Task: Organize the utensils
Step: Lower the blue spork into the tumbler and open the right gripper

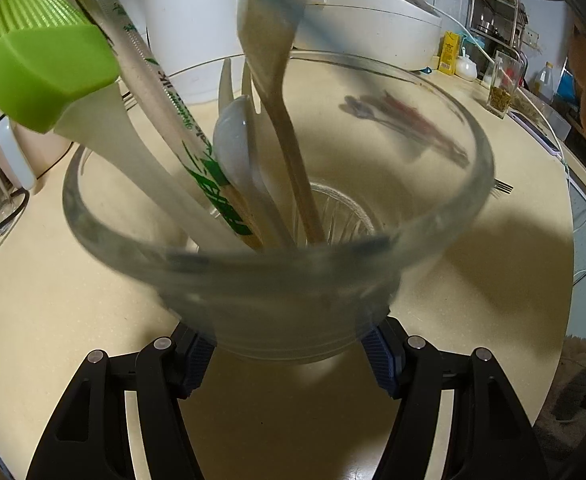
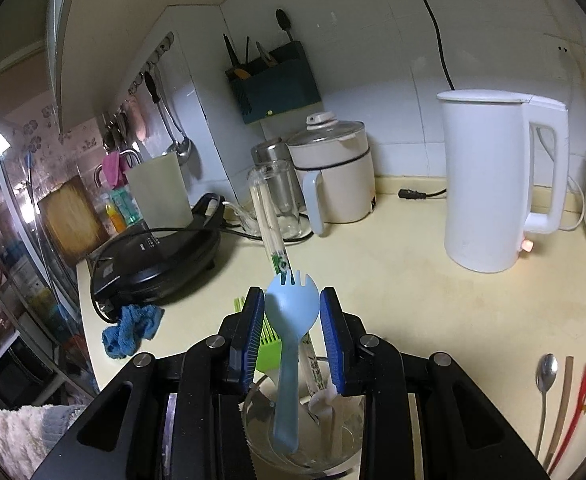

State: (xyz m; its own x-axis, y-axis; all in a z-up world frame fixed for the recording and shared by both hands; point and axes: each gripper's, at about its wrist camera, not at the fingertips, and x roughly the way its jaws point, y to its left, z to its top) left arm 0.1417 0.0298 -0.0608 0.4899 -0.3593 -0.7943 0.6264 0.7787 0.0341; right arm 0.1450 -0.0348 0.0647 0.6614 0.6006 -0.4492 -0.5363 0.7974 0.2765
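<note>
My left tongs (image 1: pixel 289 354) clamp the glass (image 1: pixel 277 216), which already holds a green brush (image 1: pixel 49 68), chopsticks (image 1: pixel 165 92), a white spoon (image 1: pixel 235 140) and a wooden spoon (image 1: pixel 277 60). My right tongs (image 2: pixel 291 312) grip a blue spork (image 2: pixel 291 312) right over the glass. I'd say we're past halfway: a metal spoon (image 2: pixel 545 376) and sticks (image 2: pixel 573 400) lie on the desk (image 2: pixel 413 280).

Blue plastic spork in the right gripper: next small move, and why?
Probably lower it handle-first, then open. The right gripper holds the blue plastic spork by its head, handle hanging over the clear glass cup, which the left gripper clamps near its base on the cream counter.
</note>
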